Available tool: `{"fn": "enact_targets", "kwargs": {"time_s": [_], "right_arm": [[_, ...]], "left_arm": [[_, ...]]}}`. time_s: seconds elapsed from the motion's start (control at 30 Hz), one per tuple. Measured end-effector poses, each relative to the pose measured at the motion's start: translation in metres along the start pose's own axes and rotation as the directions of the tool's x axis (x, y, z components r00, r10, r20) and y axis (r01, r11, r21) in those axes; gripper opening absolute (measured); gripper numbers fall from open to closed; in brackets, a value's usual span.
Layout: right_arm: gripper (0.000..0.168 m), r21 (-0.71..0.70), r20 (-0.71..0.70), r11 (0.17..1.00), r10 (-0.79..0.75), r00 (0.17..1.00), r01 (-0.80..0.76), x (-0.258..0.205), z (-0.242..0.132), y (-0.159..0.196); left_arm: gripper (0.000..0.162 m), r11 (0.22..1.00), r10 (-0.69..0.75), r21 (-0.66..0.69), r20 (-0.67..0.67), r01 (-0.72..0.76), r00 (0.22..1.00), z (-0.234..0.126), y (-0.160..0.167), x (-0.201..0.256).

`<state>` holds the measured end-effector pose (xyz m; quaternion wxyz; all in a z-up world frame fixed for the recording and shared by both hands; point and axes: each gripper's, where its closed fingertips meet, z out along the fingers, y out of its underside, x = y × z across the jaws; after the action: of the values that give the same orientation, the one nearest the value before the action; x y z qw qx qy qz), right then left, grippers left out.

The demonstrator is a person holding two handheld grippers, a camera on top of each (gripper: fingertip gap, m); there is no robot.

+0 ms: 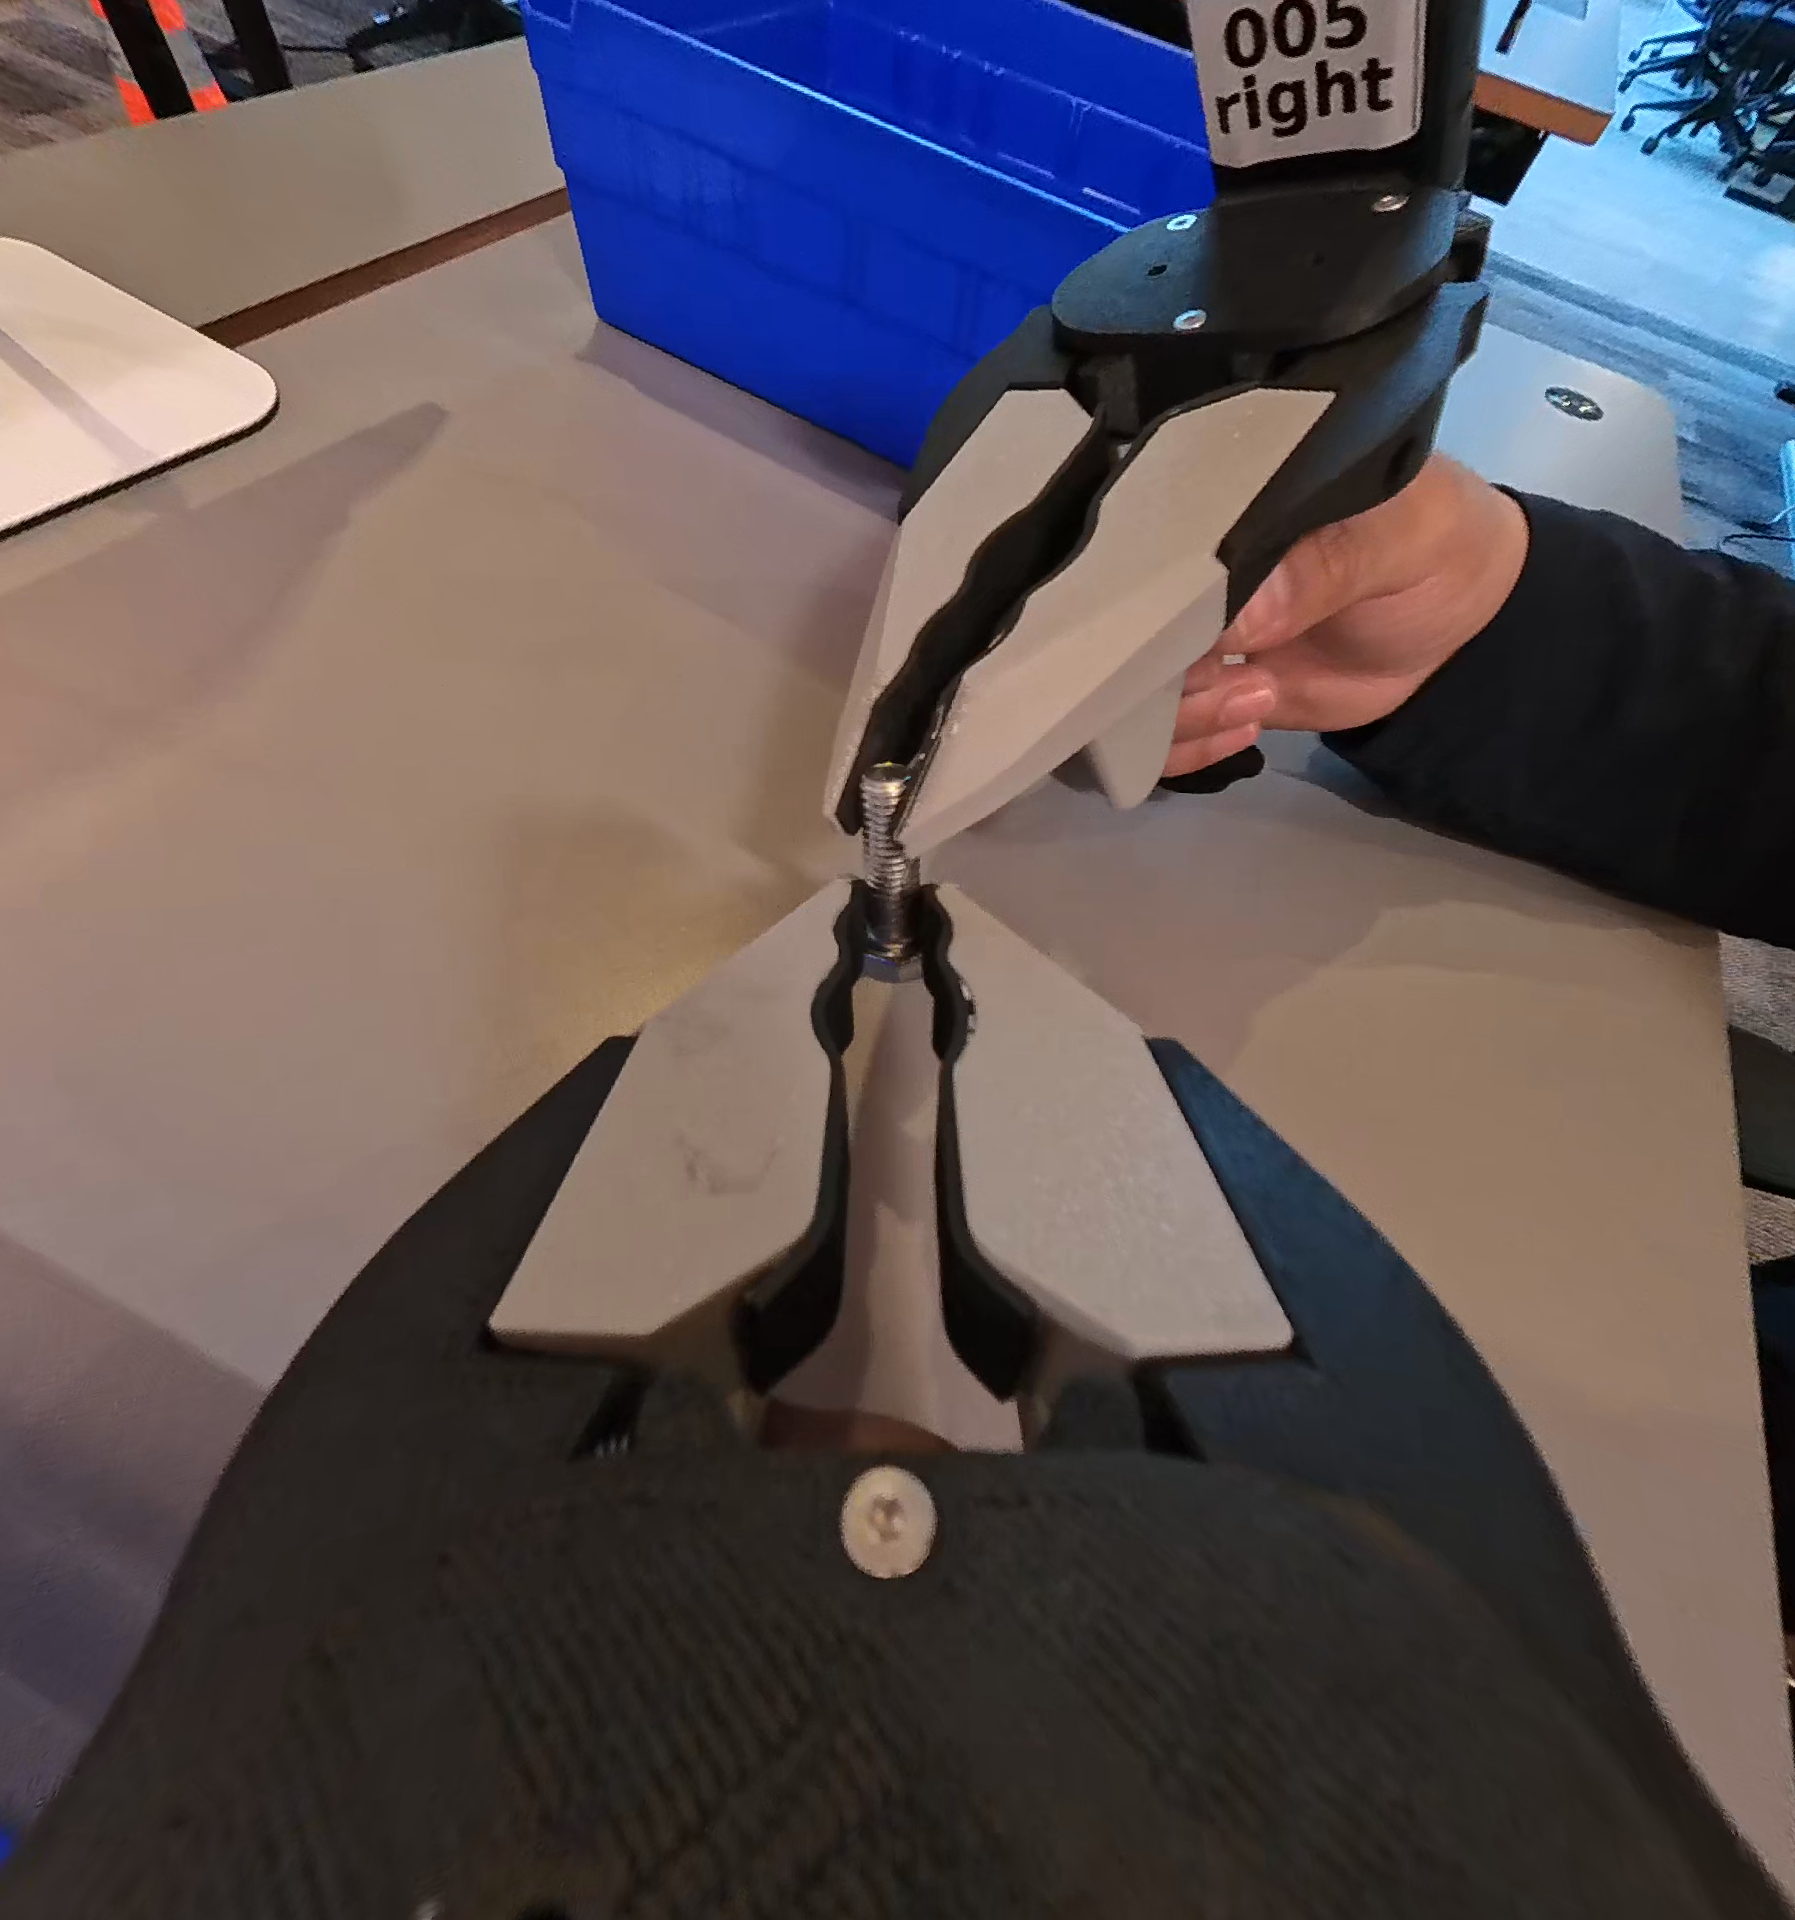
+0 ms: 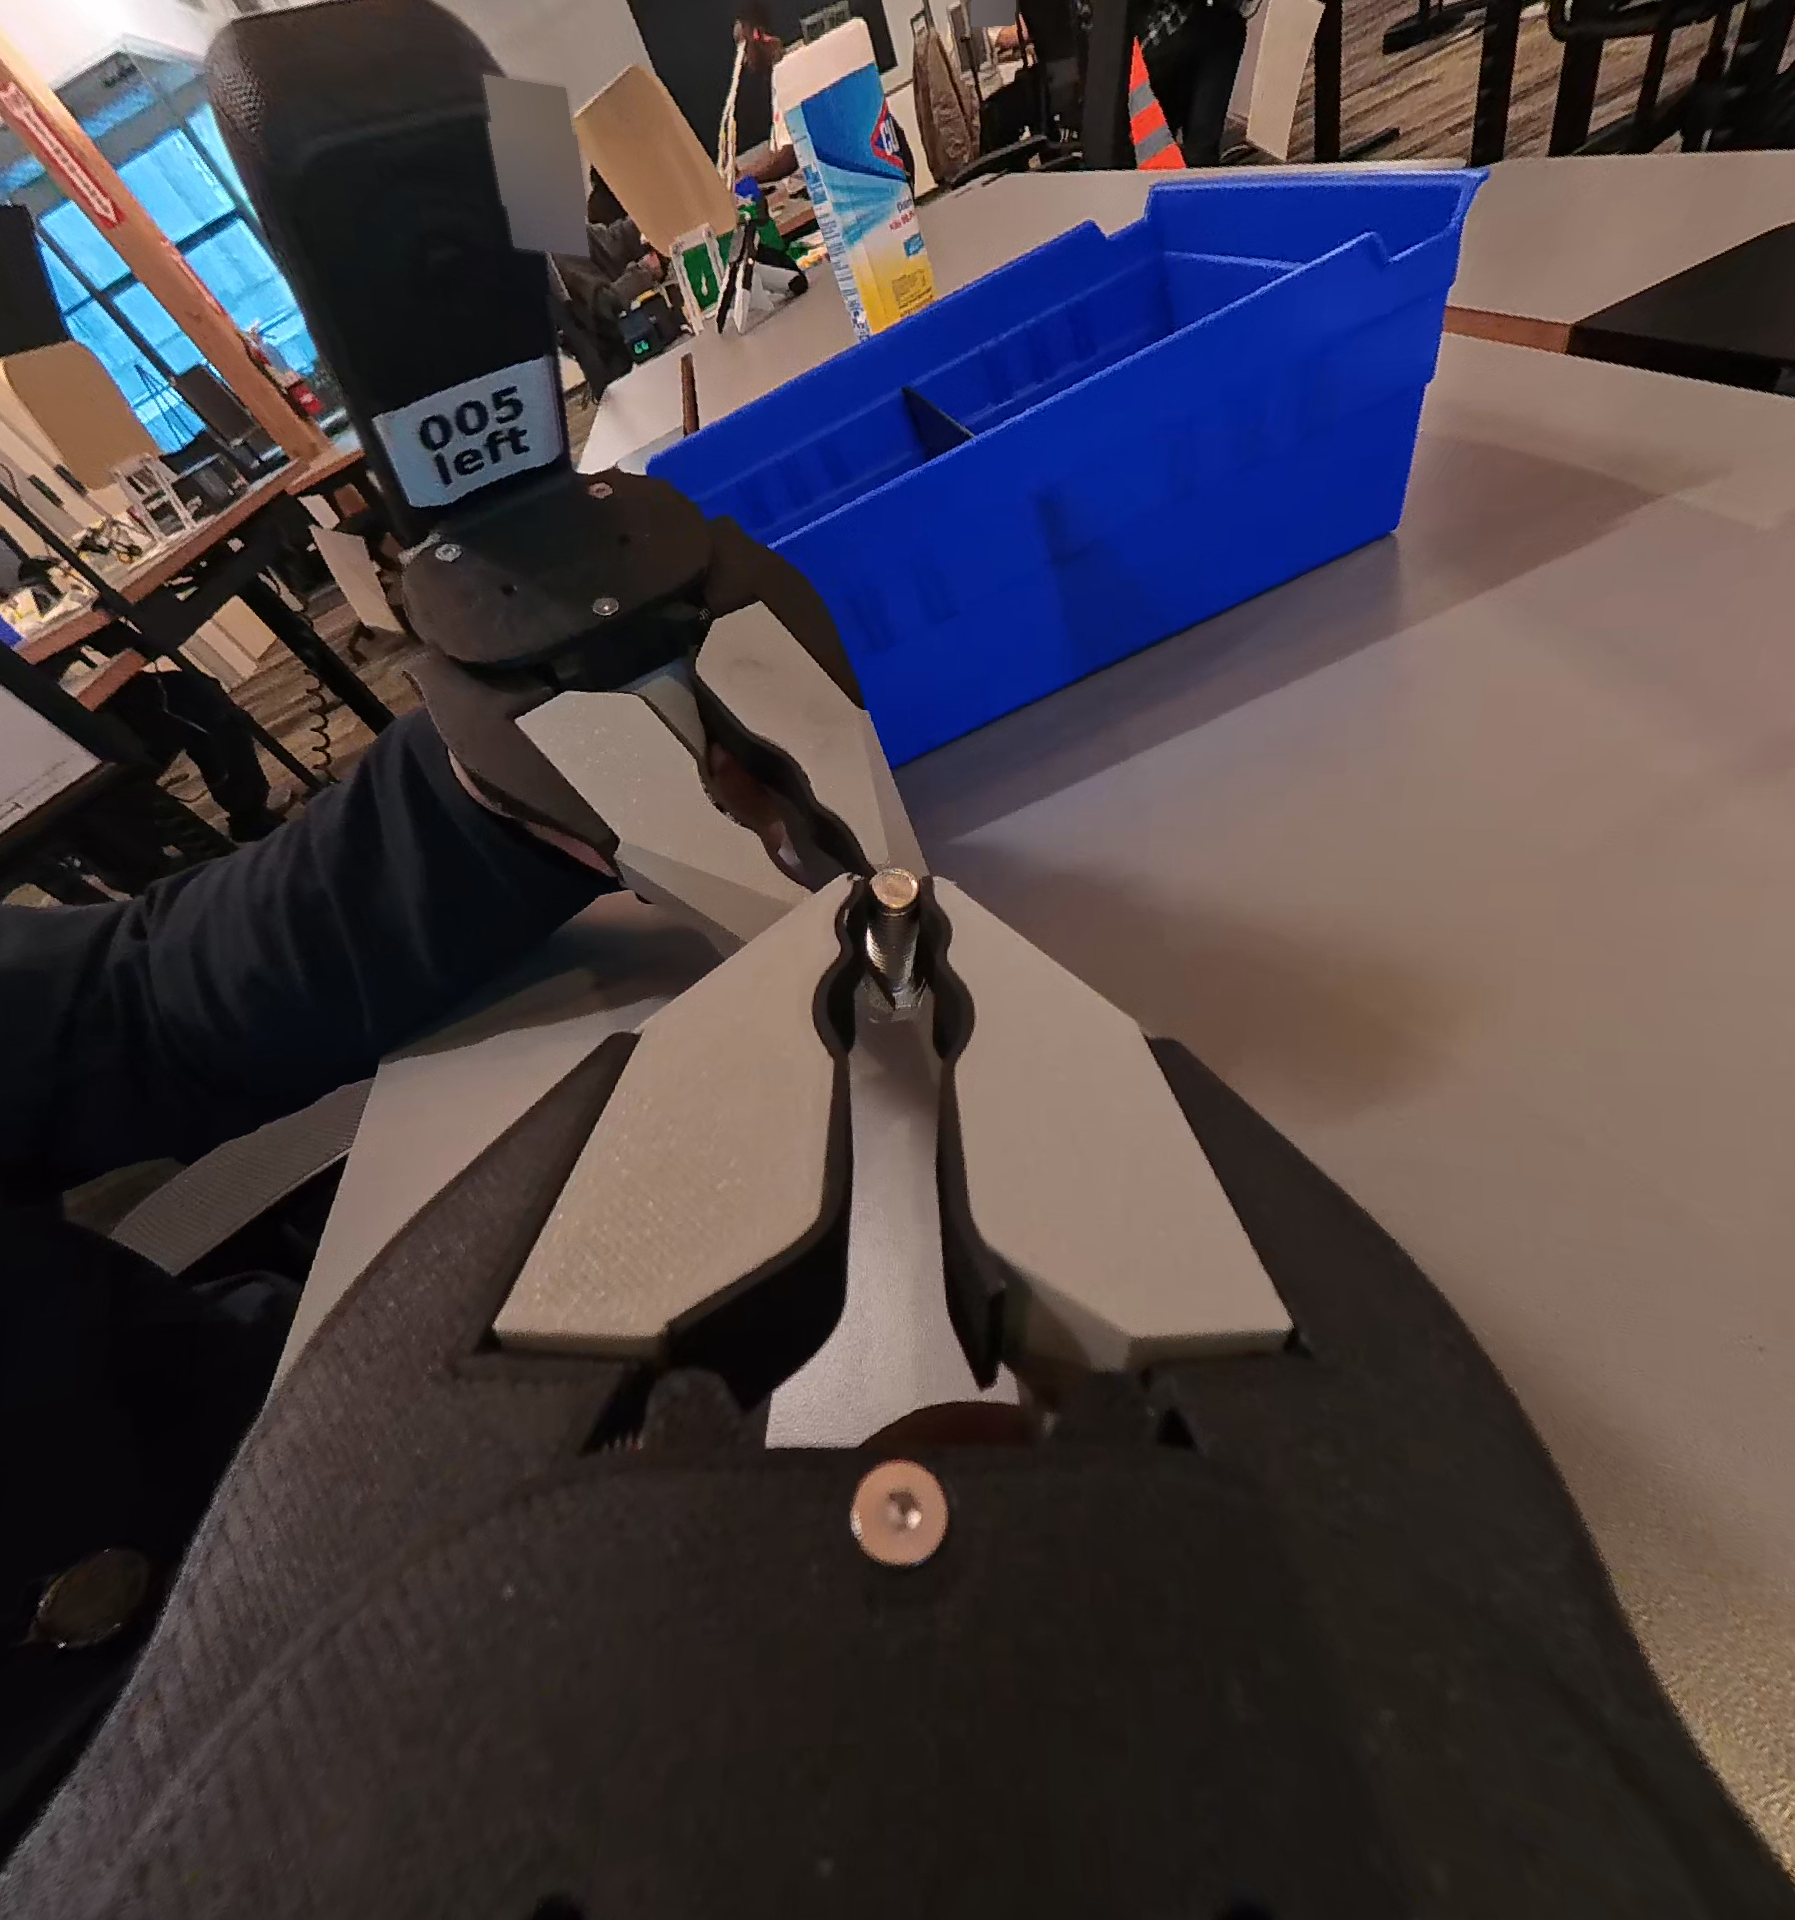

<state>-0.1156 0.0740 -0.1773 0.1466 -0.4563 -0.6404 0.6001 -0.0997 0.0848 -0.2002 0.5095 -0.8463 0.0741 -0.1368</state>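
A silver threaded bolt point(image 1: 884, 831) stands roughly upright above the grey table point(image 1: 353, 727), held between both grippers. My left gripper point(image 1: 888, 914) is shut on its lower end, where a hex piece point(image 1: 888, 948) sits between the fingertips. My right gripper point(image 1: 877, 816) comes down from the upper right and is shut on the threaded top. In the right wrist view the bolt point(image 2: 893, 940) lies between my right gripper's tips point(image 2: 893, 904). The left gripper point(image 2: 839, 860) reaches in from the left, its tips partly hidden behind them.
A blue plastic bin point(image 1: 820, 208) with a divider point(image 2: 1132, 540) stands on the table just beyond the grippers. A white flat base point(image 1: 62, 384) lies at the far left. A hand point(image 1: 1371, 623) and dark sleeve point(image 2: 249, 987) hold the grippers. A wipes canister point(image 2: 862, 197) stands behind the bin. My left and right fingertips are right by each other. The white flat base point(image 1: 62, 384) is about equally far from each gripper, around 35 centimeters.
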Motion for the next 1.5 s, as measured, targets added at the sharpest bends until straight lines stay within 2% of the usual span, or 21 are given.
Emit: {"fn": "enact_targets", "kwargs": {"time_s": [0.37,0.67,0.73,0.83,0.97,1.13,1.23,1.37,1.5], "right_arm": [[0.006,-0.086,-0.058,0.994,-0.075,0.995,0.070,0.004,0.007,0.013],[0.007,-0.045,-0.059,0.998,-0.051,0.997,0.049,0.006,0.002,0.006],[0.015,-0.042,-0.078,0.999,-0.025,0.997,0.022,0.012,-0.004,0.005],[0.018,-0.134,-0.130,0.991,-0.026,0.991,0.009,0.026,-0.011,0.019],[0.018,-0.298,-0.226,0.953,-0.127,0.966,0.056,0.044,-0.013,0.044],[0.021,-0.434,-0.251,0.896,-0.219,0.943,0.092,0.048,-0.005,0.068],[0.023,-0.463,-0.262,0.882,-0.233,0.937,0.089,0.050,-0.004,0.074],[0.014,-0.455,-0.279,0.887,-0.231,0.932,0.084,0.053,-0.002,0.074],[0.014,-0.441,-0.276,0.895,-0.211,0.938,0.071,0.052,-0.005,0.070]], "left_arm": [[0.007,0.997,0.013,-0.081,0.019,-0.011,1.000,0.004,0.015,-0.005],[0.007,0.998,0.046,-0.055,0.055,-0.043,0.997,0.002,0.008,-0.007],[0.007,0.997,0.043,-0.064,0.091,-0.038,0.995,0.001,0.009,-0.014],[0.007,0.998,0.017,-0.067,0.116,-0.009,0.993,0.002,0.011,-0.021],[0.007,1.000,0.005,-0.030,0.156,0.000,0.988,-0.001,0.006,-0.029],[0.007,1.000,-0.004,0.016,0.181,0.001,0.983,-0.006,-0.002,-0.034],[0.007,1.000,-0.006,0.012,0.202,0.004,0.979,-0.008,-0.001,-0.039],[0.007,1.000,-0.023,0.020,0.196,0.019,0.980,-0.009,-0.001,-0.040],[0.007,1.000,0.000,-0.011,0.172,0.002,0.985,-0.006,0.004,-0.036]]}}
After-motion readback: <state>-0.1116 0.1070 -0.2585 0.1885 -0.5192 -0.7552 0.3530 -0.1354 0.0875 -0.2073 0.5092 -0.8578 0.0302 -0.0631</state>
